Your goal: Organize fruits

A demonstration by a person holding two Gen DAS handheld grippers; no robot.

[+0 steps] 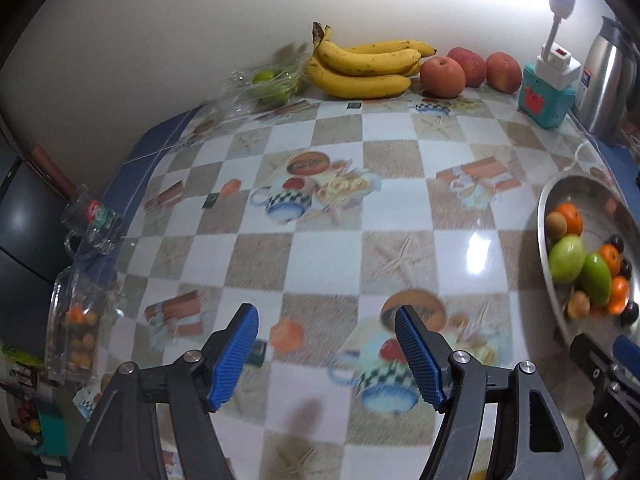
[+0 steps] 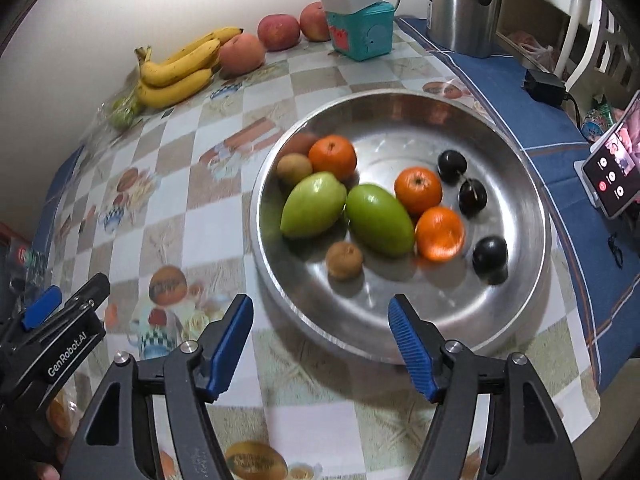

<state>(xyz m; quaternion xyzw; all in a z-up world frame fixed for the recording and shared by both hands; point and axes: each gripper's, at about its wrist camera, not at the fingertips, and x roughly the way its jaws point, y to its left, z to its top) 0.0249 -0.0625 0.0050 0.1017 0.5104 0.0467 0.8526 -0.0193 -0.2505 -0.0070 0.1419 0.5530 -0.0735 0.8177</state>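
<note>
Two glossy green mangoes (image 2: 348, 212) lie touching in the steel bowl (image 2: 520, 184); left tool (image 1: 326, 354) and right tool (image 2: 320, 346) both gape empty.

A plain white wall (image 1: 168, 40) rises behind the table (image 1: 400, 208). Bright light glares at its far right. A white chair (image 2: 580, 28) stands right.

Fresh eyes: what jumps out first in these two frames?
The steel bowl right ahead of the open right gripper, holding green fruits, oranges and dark plums. Next, bananas and apples lined against the back wall.
</note>
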